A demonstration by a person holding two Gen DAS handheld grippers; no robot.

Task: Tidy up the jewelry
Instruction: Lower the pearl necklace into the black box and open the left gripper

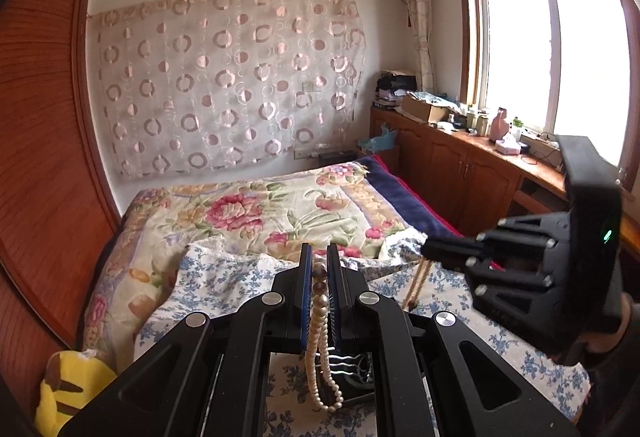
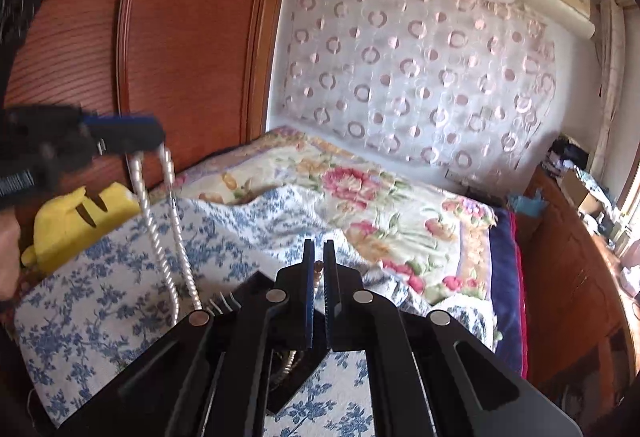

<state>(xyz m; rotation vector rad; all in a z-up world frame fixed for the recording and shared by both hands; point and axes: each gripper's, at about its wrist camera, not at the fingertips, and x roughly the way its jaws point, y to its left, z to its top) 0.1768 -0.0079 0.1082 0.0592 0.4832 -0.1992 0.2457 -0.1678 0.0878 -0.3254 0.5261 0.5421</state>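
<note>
A bed (image 1: 248,205) under a blue-flowered cloth (image 1: 224,277) fills the left view; the left gripper (image 1: 319,257) pinches a pearl necklace (image 1: 320,337) hanging above it. In the right view, the right gripper (image 2: 319,253) clasps a brown bead string (image 2: 318,269), wardrobe (image 2: 192,37) close left.

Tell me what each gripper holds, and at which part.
The left gripper pinches the pearl necklace at the top of its hanging loop. The right gripper pinches a thin golden chain near its top.
</note>
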